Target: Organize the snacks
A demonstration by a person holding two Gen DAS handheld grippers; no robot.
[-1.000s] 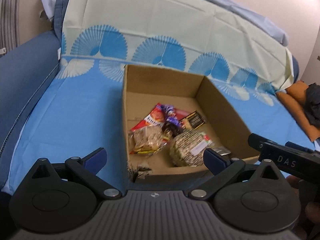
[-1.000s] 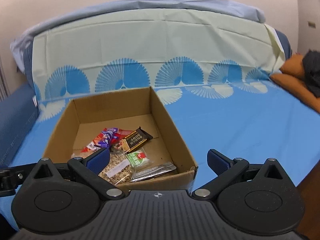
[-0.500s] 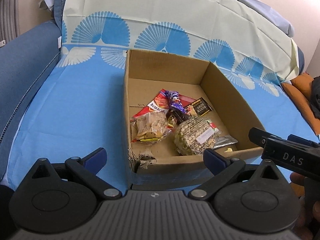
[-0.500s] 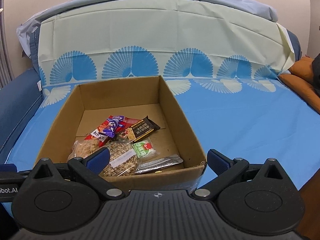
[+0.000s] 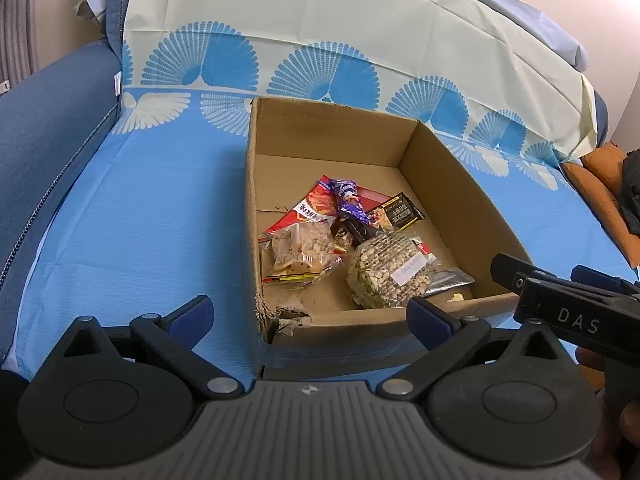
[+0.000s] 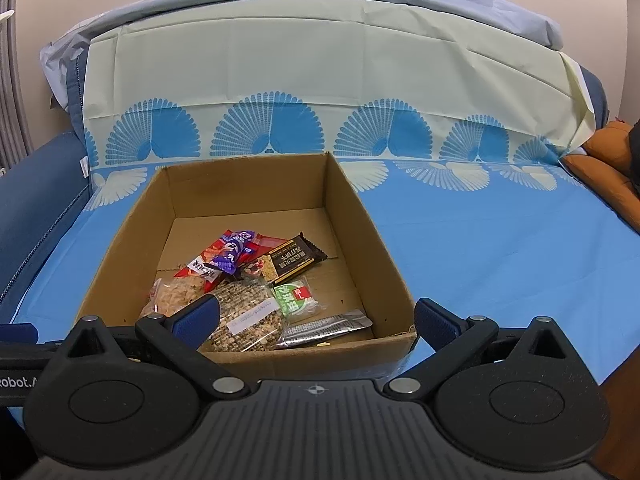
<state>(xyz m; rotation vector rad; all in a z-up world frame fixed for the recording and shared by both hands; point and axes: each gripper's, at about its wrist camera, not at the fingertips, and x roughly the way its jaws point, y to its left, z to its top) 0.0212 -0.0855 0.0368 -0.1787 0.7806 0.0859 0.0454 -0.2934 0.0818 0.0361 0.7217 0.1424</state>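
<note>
An open cardboard box sits on the blue sheet and holds several snack packets: a round puffed-grain cake, a clear bag of crackers, a red packet, a purple wrapper, a black bar, a green packet and a silver sachet. My left gripper hovers open before the box's near left corner. My right gripper hangs open over the near wall, holding nothing.
The box's near left corner is torn. A dark blue sofa arm rises on the left. An orange cushion lies at the right. The sheet's cream, fan-printed part drapes the backrest.
Both grippers have risen and tipped slightly so the box appears lower and fuller in view. Snacks and box stay where they were. Both grippers stay open.
</note>
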